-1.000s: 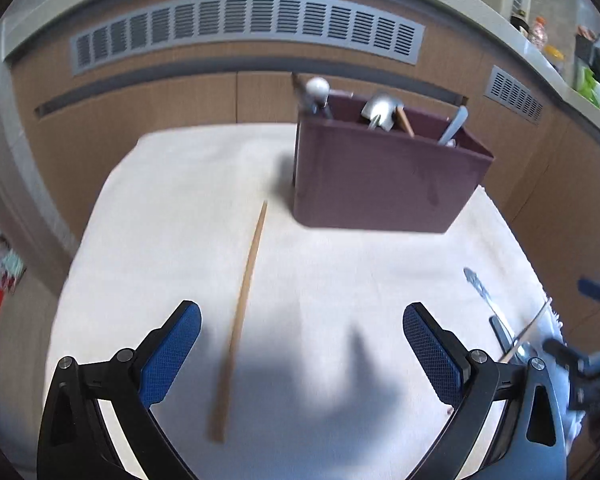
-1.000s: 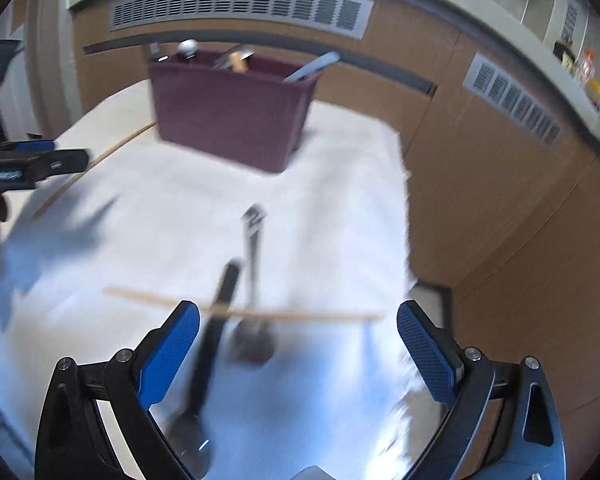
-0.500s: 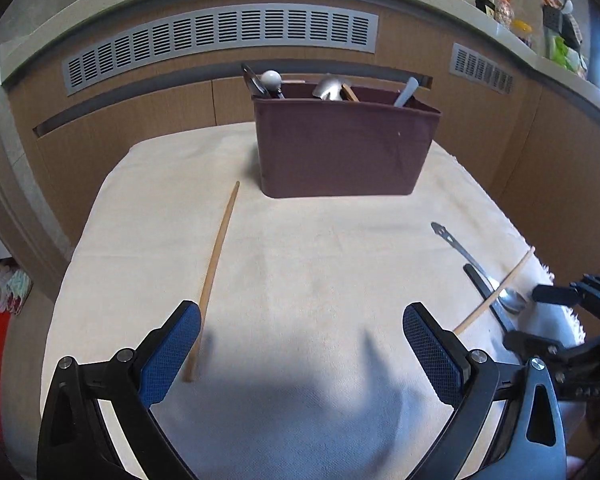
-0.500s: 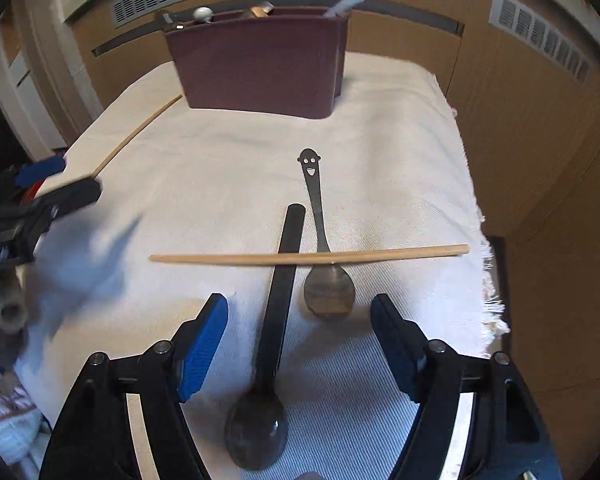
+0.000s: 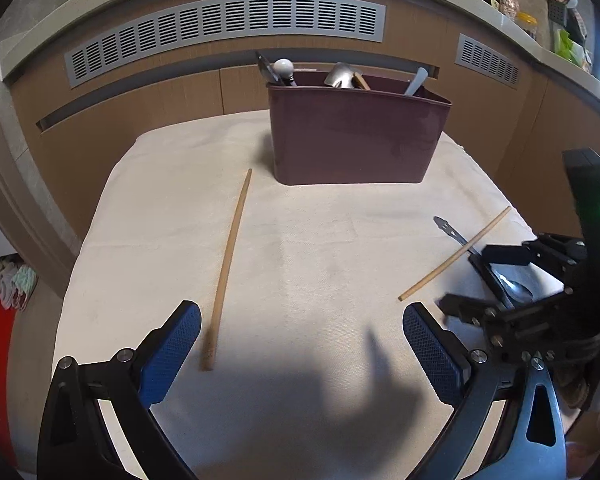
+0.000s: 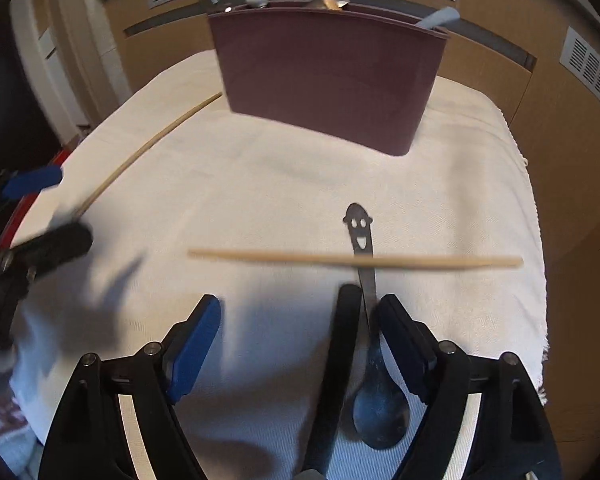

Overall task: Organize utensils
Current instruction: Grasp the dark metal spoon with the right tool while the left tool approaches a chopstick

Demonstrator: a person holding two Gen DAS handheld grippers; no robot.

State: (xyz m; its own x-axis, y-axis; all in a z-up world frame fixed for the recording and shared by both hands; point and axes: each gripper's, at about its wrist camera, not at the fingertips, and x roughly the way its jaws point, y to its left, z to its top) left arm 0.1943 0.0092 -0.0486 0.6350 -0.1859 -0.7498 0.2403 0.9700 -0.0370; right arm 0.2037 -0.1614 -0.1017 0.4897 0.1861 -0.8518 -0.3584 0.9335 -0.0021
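A maroon utensil holder (image 5: 352, 140) with several utensils in it stands at the back of the cloth. One wooden chopstick (image 5: 230, 264) lies just ahead of my left gripper (image 5: 300, 340), which is open and empty. In the right wrist view a second chopstick (image 6: 352, 260) lies crosswise over a black-handled spoon (image 6: 344, 340) and a metal spoon with a smiley handle (image 6: 360, 232). My right gripper (image 6: 300, 316) hovers low over them, jaws opening. The black handle lies between the fingers, untouched by the pads. The metal spoon's stem runs beside the right finger (image 6: 396, 328).
A cream cloth (image 5: 320, 240) covers the table, with its frayed edge (image 6: 536, 280) close on the right. Wooden cabinet fronts with grey vents (image 5: 228, 36) stand behind. The left gripper (image 6: 44, 212) shows at the left of the right wrist view.
My right gripper has come down and forward over the two spoons, with its jaws narrower than a second ago. The left gripper has stayed open and shifted a little sideways.
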